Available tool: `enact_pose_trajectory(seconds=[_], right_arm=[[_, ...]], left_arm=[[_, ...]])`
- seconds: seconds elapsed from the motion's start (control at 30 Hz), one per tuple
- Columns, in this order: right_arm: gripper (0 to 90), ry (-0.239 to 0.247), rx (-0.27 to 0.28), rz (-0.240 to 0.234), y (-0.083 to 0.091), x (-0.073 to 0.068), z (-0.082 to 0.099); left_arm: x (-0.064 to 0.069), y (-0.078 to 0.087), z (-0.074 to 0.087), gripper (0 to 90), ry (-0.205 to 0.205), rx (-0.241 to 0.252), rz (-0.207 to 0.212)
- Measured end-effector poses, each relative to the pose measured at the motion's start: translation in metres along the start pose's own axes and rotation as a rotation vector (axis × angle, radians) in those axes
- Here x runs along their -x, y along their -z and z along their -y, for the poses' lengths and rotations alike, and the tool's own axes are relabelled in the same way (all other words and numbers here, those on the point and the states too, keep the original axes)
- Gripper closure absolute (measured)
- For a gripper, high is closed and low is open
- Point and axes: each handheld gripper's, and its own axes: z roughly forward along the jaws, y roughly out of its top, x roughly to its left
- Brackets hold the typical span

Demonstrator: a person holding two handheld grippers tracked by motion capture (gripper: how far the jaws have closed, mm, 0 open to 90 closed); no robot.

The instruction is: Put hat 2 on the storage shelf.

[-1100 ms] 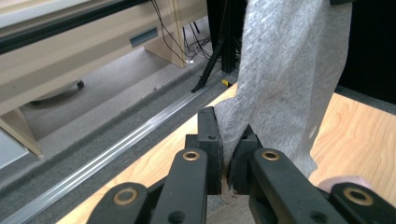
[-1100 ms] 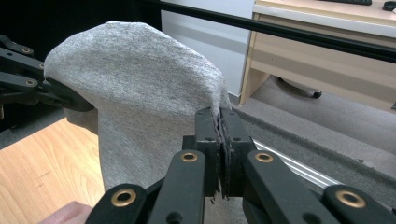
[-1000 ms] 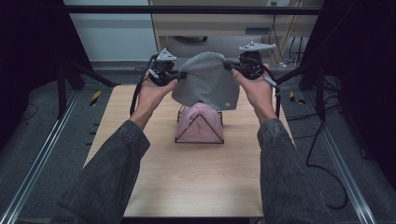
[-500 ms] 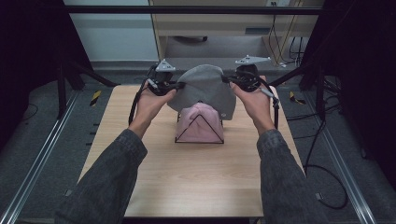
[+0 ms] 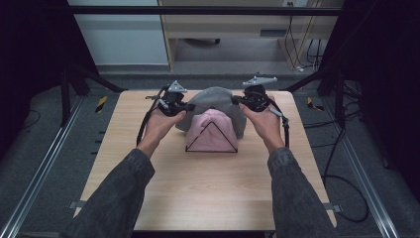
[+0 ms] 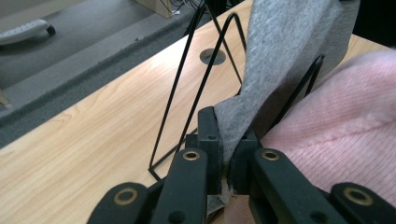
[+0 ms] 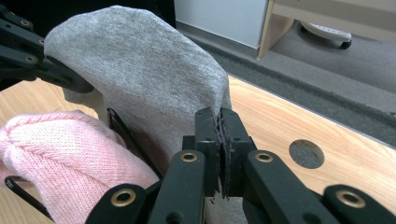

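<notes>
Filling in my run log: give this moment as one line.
left gripper: shut on grey hat | right gripper: shut on grey hat | hat over wire rack behind pink hat

The high view is looking forward and down over the table [image 5: 208,198]; both gripper views are peering closely along their claws, sharing the grey hat [image 6: 289,51].

Dark grey denim sleeves [image 5: 124,193]; black fingers [image 6: 208,140] with brass-ringed screws, trailing black cables.
</notes>
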Motion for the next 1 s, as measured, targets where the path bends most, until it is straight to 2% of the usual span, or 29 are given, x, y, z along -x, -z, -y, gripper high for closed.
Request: enact_pose_trajectory(seconds=[0.47,0.57,0.7,0.8,0.83,0.87,0.93,0.97,1.0], right_arm=[[86.8,-0.007,-0.047,-0.012,-0.01,-0.003,0.015],[78.1,-0.014,-0.06,-0.011,-0.01,-0.003,0.017],[65.1,-0.014,-0.053,0.014,-0.002,-0.002,0.018],[60.9,-0.019,-0.036,0.024,0.009,-0.001,0.017],[57.9,-0.018,-0.03,0.031,0.015,-0.001,0.017],[55.1,-0.019,-0.028,0.034,0.018,-0.001,0.016],[52.4,-0.018,-0.026,0.039,0.023,-0.002,0.017],[47.5,-0.015,-0.011,0.057,0.034,-0.004,0.019],[44.9,-0.015,-0.013,0.063,0.038,-0.005,0.021]], left_arm=[[-0.001,-0.009,0.018,84.2,0.022,-0.044,0.013],[-0.002,-0.007,0.019,75.1,0.039,-0.042,-0.002],[-0.003,0.006,0.017,63.3,0.03,-0.023,-0.031],[-0.002,0.015,0.016,58.2,0.021,-0.005,-0.042],[0.0,0.026,0.015,55.2,0.004,-0.003,-0.06],[0.0,0.026,0.015,52.4,0.004,-0.003,-0.06],[0.002,0.037,0.016,49.0,-0.006,-0.006,-0.071],[0.003,0.042,0.017,41.4,-0.011,-0.009,-0.075],[0.005,0.05,0.02,37.6,-0.013,-0.014,-0.085]])
